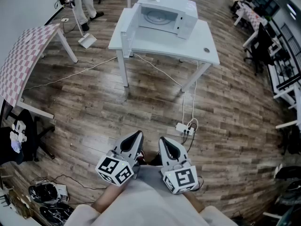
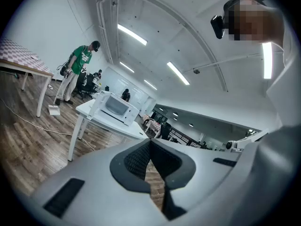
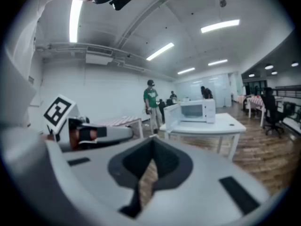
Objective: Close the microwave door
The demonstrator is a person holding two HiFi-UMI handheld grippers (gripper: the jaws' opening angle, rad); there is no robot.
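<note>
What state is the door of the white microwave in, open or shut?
Open: the door stands out from the white microwave, cavity visible.

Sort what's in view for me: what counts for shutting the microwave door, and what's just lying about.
For the job:
- microwave
- its door, hanging open
- white table under it
- left gripper and right gripper, both shut, holding nothing

Lying about:
- power strip on the floor
- checked table
- dustpan
- office chair
</note>
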